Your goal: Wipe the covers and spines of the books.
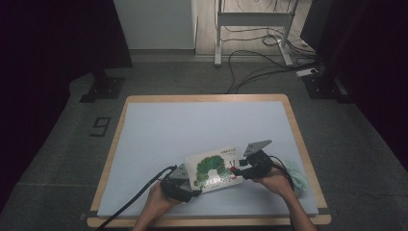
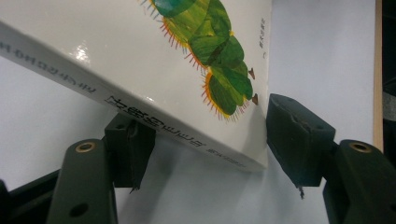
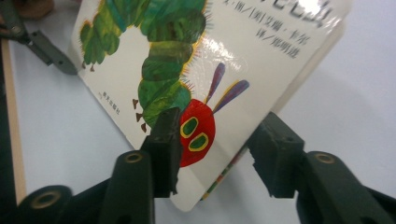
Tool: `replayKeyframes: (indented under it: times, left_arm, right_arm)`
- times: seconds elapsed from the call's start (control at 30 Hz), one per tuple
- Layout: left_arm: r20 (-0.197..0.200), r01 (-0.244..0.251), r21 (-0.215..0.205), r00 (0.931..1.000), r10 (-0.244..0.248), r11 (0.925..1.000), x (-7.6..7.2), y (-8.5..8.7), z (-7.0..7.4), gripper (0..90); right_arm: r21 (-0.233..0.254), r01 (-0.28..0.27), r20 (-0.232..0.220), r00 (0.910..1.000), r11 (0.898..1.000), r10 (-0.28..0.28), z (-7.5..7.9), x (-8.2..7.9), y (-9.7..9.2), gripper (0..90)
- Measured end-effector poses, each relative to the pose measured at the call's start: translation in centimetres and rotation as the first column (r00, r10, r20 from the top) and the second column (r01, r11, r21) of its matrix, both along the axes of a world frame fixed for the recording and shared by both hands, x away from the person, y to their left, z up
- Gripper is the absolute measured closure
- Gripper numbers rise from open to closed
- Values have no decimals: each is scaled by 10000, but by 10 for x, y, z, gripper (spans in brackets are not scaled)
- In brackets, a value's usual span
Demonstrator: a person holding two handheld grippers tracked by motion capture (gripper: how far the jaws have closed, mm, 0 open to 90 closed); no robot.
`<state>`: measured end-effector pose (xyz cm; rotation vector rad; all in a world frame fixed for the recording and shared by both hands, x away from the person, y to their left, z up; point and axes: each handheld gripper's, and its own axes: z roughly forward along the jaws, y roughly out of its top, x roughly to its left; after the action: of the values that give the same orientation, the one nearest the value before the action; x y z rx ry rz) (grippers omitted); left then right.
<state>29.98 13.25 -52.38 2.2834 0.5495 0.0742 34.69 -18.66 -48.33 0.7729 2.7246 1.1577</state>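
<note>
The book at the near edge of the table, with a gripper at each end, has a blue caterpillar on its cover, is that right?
Not quite: the caterpillar on the book is green with a red head, as the right gripper view shows. The rest holds: the left gripper and right gripper are at its two ends near the table edge.

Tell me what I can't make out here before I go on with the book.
- Book underside: hidden in all views by its own cover.
- Left tongs: the left gripper view cannot settle whether the pads press on the book's corner.
- Right tongs: one jaw lies over the cover; the other sits behind the book's edge, so contact is unclear.
- Pale green thing: high view, partly behind the right hand, too small to identify.
</note>
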Motion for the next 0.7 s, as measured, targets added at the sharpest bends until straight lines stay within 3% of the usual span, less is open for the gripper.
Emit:
replayKeyframes:
  times: [0.13,0.2,0.3,0.4,0.53,0.7]
  left_arm:
    - [60,47,13,10000,-47,10000,-1,0,0,349]
    - [154,180,14,9997,-180,9998,-2,0,0,394]
    - [236,301,49,9993,-302,9995,-5,-1,0,459]
    - [196,323,36,9993,-323,9995,-4,-1,0,461]
    - [242,367,67,9990,-369,9993,-4,0,0,474]
    - [158,431,142,9989,-433,9990,-3,2,2,531]
  right_arm:
    - [-90,476,99,9988,9988,-475,0,2,-1,431]
    - [-217,743,130,9972,9970,-741,-2,4,0,398]
    - [-296,669,-95,9977,9973,-672,-7,7,4,363]
    - [-16,541,-115,9985,9985,-541,-7,7,7,413]
    - [-207,398,43,9992,9990,-397,-4,5,10,430]
    - [89,328,326,9989,9994,-331,-2,4,7,470]
